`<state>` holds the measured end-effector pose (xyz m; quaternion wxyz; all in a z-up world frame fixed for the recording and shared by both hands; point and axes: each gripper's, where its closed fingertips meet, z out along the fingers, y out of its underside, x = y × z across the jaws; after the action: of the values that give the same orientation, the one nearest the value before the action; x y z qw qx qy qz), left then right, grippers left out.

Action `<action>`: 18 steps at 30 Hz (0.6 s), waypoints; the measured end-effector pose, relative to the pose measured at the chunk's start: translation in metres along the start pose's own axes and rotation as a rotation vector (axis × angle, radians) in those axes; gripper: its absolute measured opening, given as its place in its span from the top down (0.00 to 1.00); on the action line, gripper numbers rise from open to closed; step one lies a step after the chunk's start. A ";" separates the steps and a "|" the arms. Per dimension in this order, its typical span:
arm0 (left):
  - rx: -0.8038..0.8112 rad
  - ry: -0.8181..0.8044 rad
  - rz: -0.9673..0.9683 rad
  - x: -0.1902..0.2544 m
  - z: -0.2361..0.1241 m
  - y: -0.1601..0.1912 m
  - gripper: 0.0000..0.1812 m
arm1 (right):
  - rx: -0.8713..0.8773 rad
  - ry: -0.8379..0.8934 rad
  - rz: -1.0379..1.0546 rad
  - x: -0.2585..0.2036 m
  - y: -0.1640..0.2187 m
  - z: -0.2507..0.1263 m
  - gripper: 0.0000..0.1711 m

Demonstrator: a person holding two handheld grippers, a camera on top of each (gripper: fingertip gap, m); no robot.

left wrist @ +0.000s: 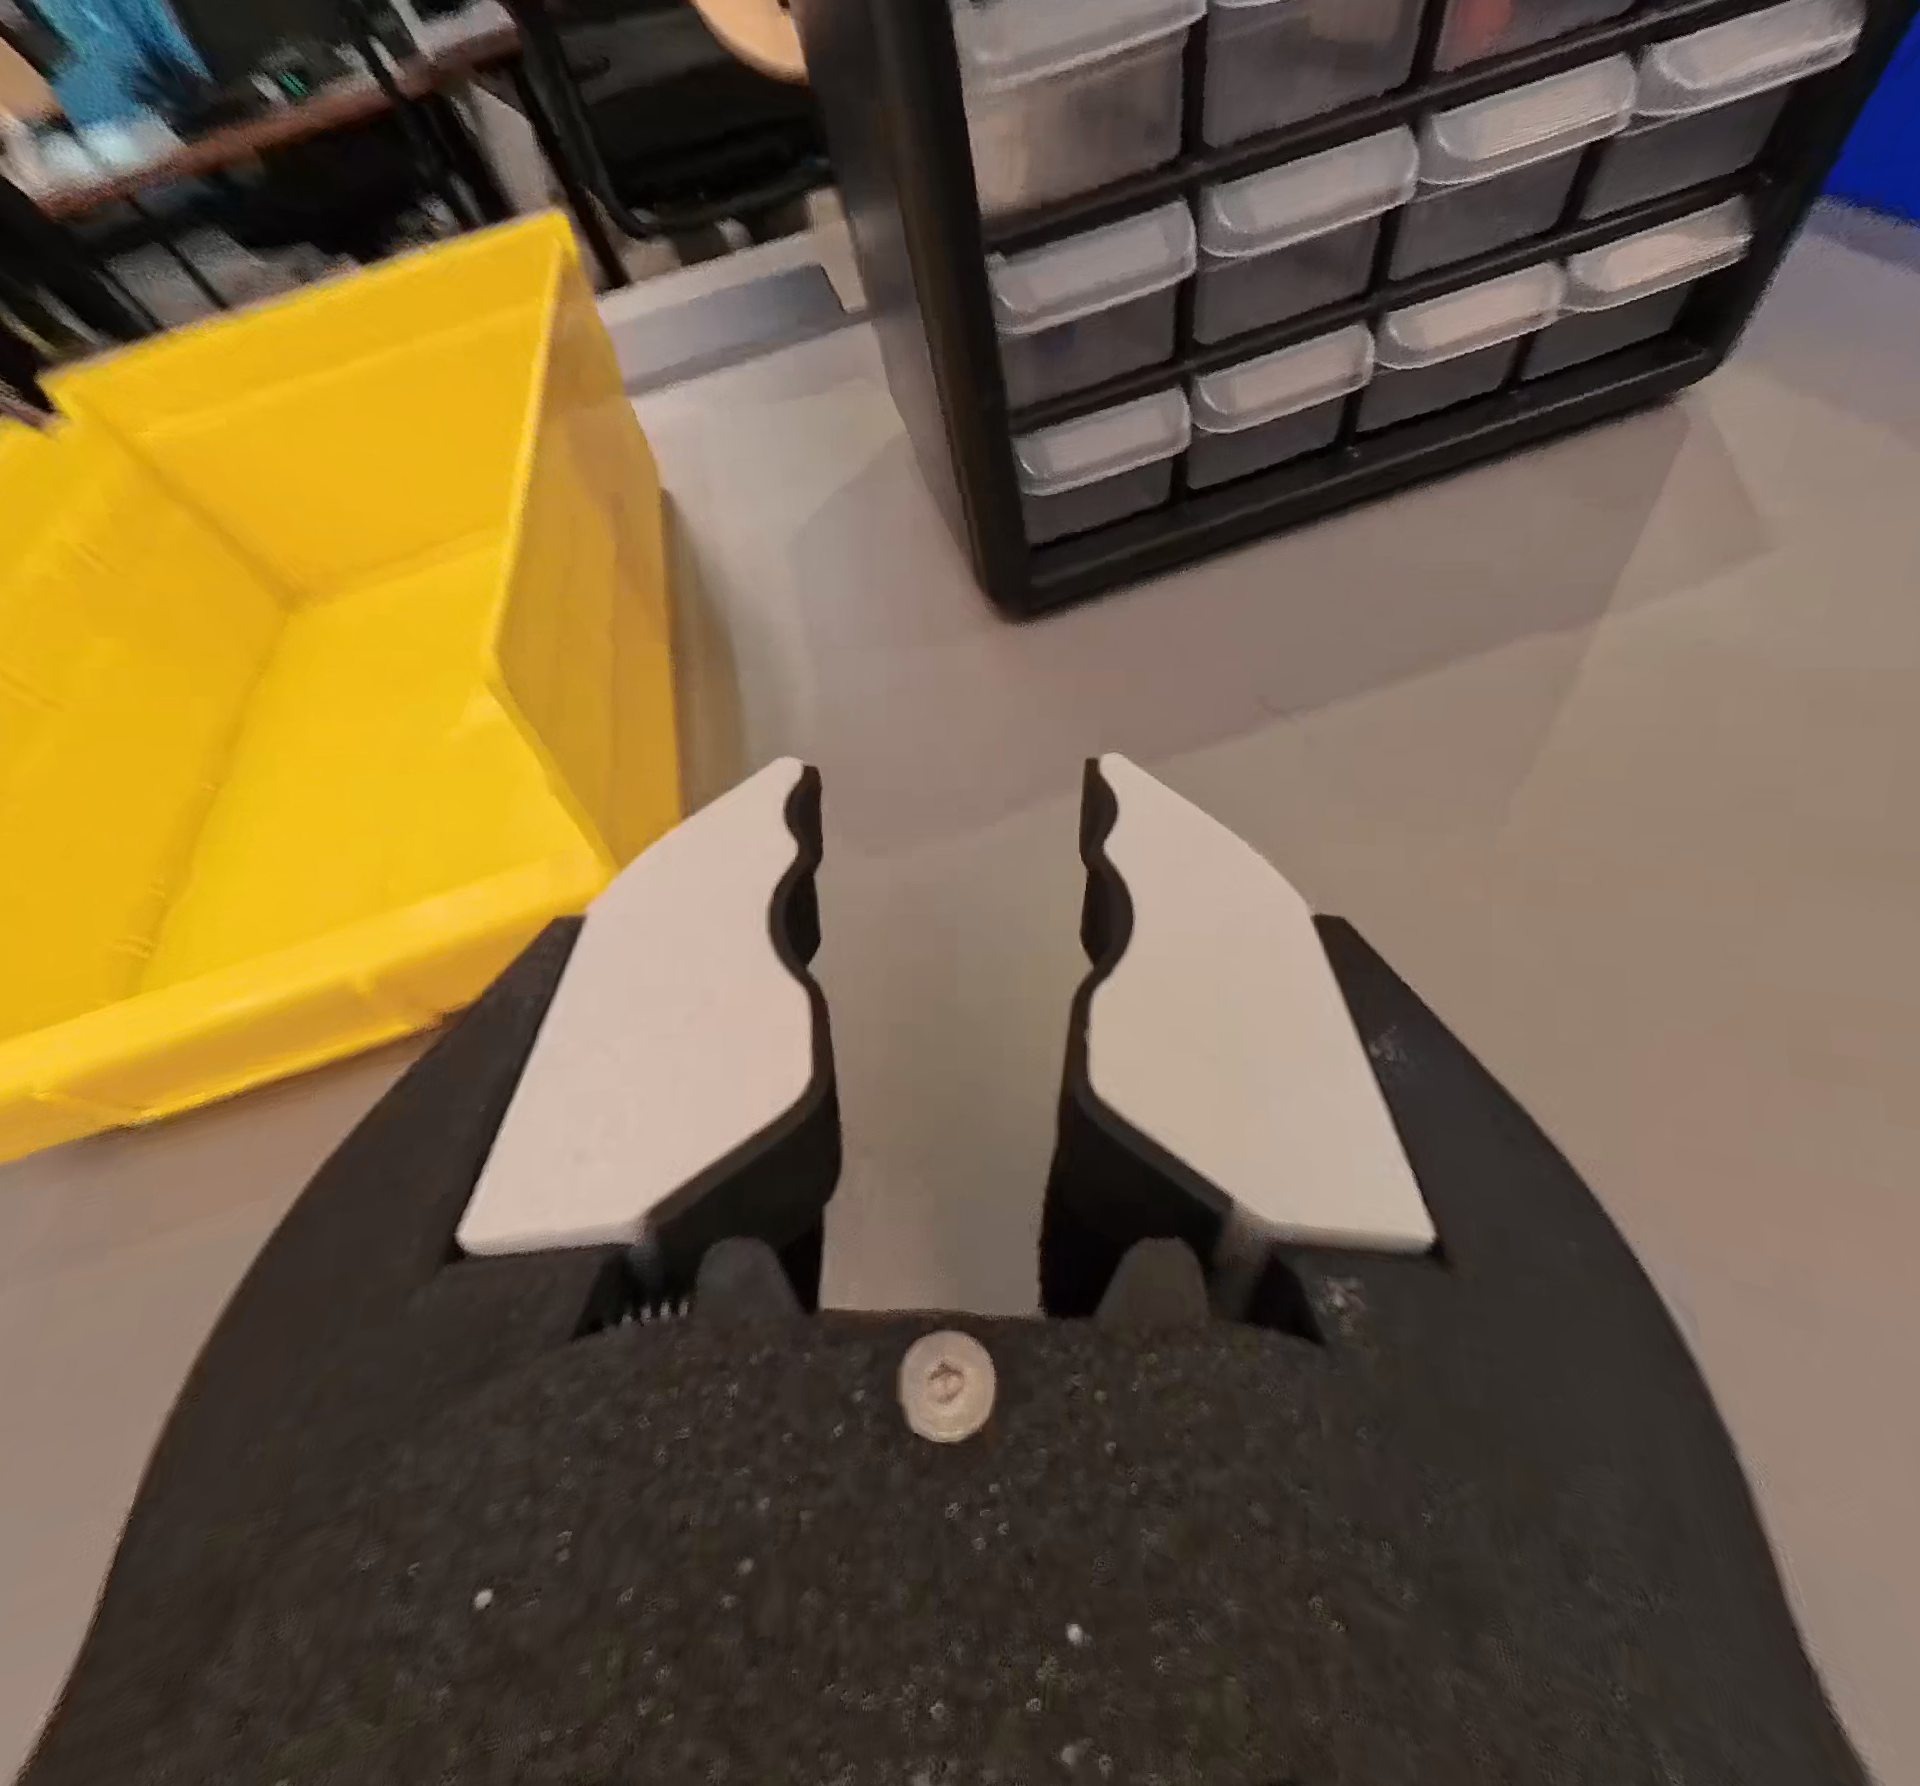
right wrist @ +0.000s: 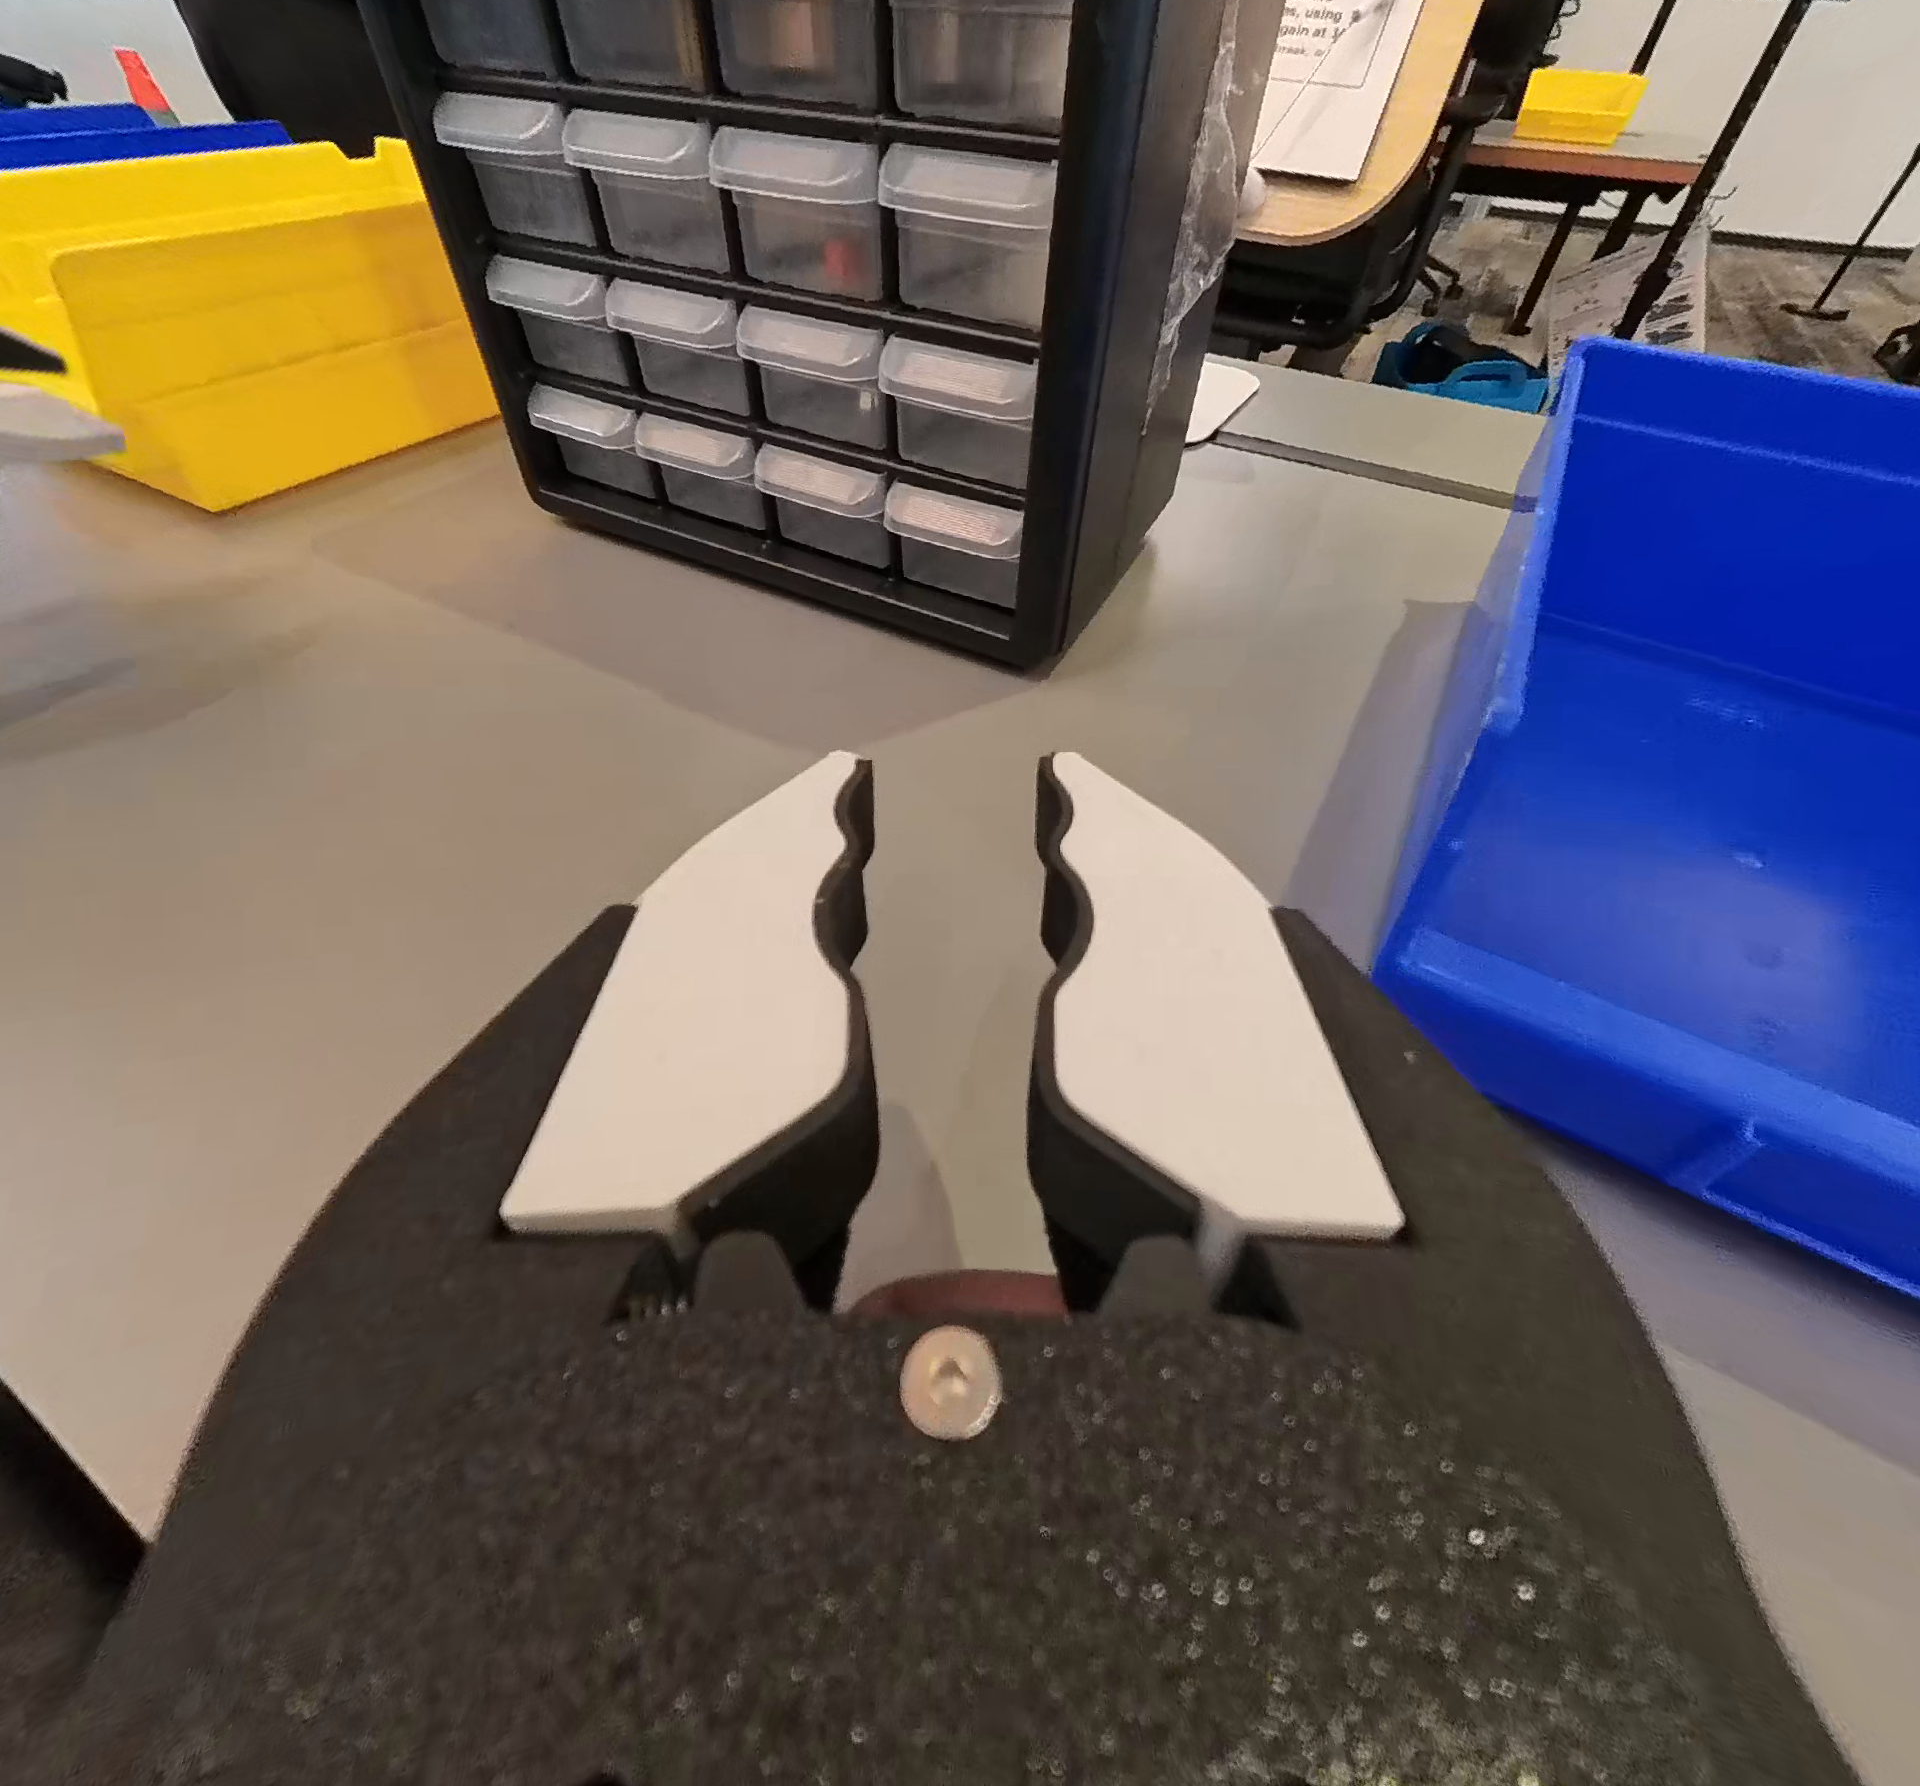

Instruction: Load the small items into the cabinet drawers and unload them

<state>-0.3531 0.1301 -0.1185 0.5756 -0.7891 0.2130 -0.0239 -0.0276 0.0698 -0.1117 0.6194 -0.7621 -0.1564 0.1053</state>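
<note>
The grey bench carries everything here, and the biggest thing on it is the black cabinet of clear plastic drawers, standing upright between two open bins with every drawer pushed in. To its left sits the yellow bin, which looks empty in the part the left wrist view shows; to its right sits the blue bin, whose visible floor is also bare. That is the first risk: no loose small items show anywhere on the bench or in the bins, so the only ones in sight are faint shapes behind the drawer fronts, such as the red item in the second row. A drawer must probably come out first, and the cabinet looks light enough to slide or tip forward if one is tugged without the other side steadying it. The handle lips are shallow and slick-looking, so a grip set too high could slip off, and a hard pull could bring the drawer right out and spill it. The left gripper hangs over bare bench beside the yellow bin with its fingers apart and nothing between them; that view is blurred, so aiming from it is uncertain. The right gripper faces the cabinet, well short of it, its fingers parted more narrowly and also empty.
</note>
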 end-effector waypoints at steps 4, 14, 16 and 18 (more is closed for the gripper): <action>0.066 -0.190 0.265 -0.009 0.006 -0.032 0.74 | 0.001 -0.004 -0.009 -0.002 0.000 -0.001 0.83; 0.308 -0.501 0.999 0.013 0.059 -0.132 0.87 | 0.006 -0.003 -0.001 -0.001 -0.001 -0.001 0.83; 0.313 -0.516 1.048 0.010 0.075 -0.139 0.86 | 0.007 -0.002 0.000 0.000 -0.001 -0.002 0.83; 0.332 -0.529 1.105 0.009 0.085 -0.146 0.86 | 0.007 -0.004 0.003 0.000 -0.001 -0.001 0.83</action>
<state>-0.2752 0.2393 -0.0149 0.6507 -0.4421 0.4330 0.4400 -0.0278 0.0688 -0.1105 0.6215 -0.7600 -0.1561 0.1082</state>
